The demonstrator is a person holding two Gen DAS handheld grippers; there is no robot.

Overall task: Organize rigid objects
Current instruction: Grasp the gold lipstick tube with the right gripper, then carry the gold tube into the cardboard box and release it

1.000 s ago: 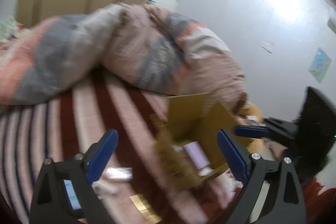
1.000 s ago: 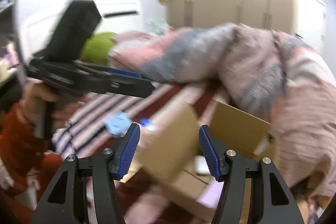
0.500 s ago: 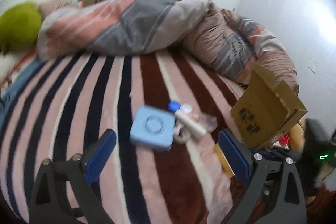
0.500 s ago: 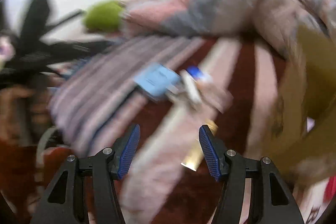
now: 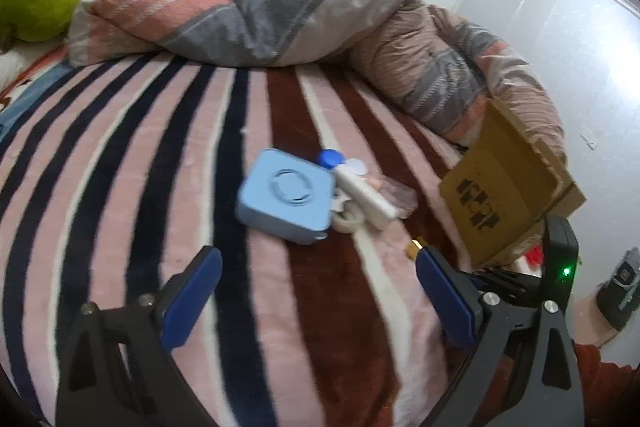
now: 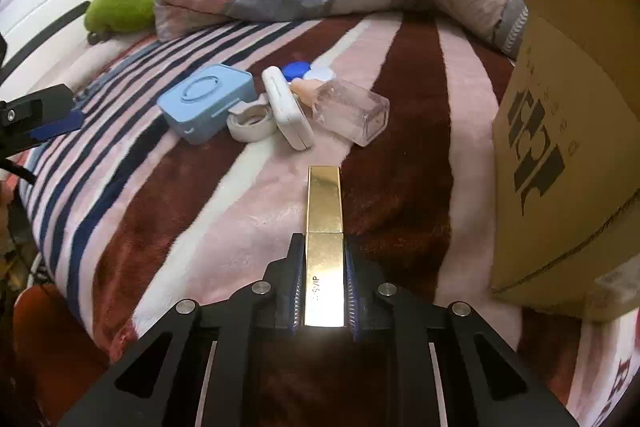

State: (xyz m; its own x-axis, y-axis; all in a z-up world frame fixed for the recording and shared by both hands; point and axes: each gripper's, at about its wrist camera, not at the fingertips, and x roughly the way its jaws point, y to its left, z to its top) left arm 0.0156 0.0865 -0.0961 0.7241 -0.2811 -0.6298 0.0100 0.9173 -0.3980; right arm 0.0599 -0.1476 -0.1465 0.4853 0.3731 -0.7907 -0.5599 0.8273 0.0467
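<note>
A: Right wrist view: my right gripper (image 6: 323, 281) is clamped tight on the gold bar (image 6: 323, 223), pads pressing both long sides, far end lying on the striped blanket (image 6: 192, 211).

B: Left one?

A: My left gripper (image 5: 316, 291) stands wide apart, nothing between. Blue case (image 5: 285, 195) at 12 o'clock of it, cardboard box (image 5: 508, 187) at 2.

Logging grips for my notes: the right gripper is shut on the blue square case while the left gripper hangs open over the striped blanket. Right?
Not quite. The right gripper is shut on the gold bar, as the right wrist view shows. The blue square case lies untouched on the striped blanket; the left gripper is open.
</note>
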